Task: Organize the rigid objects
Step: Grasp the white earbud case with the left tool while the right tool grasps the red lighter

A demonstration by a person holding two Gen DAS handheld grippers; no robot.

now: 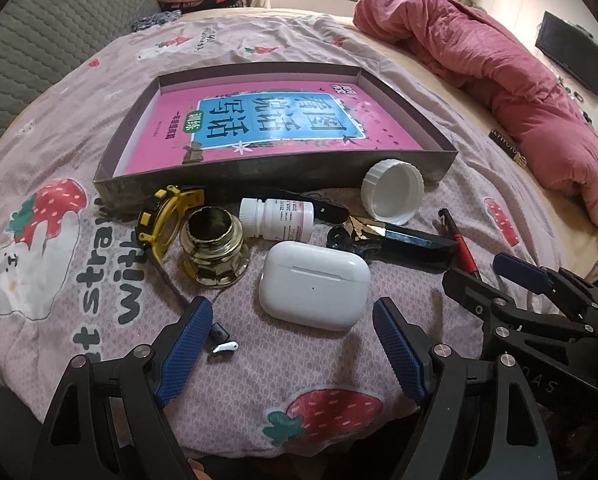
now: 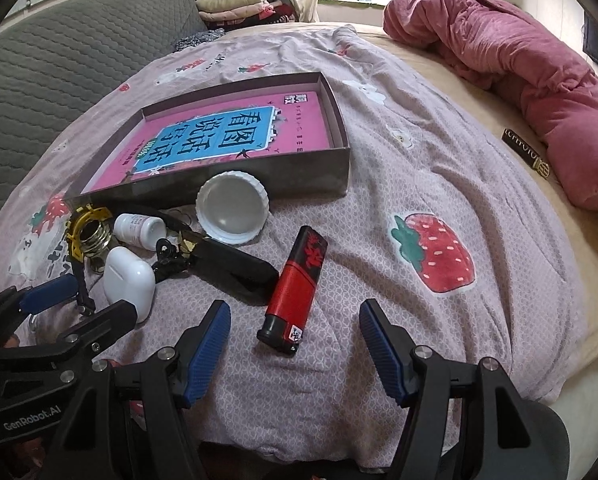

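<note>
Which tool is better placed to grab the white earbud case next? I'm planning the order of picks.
Left. The left tool is open with the white earbud case straight ahead between its fingers; the right tool faces the red lighter.

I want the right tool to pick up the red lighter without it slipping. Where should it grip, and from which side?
Grip the red lighter across its red middle, coming from above. It lies flat on the bedspread, long sides bare, just ahead of the open right tool. Its black ends look narrower and less even.
</note>
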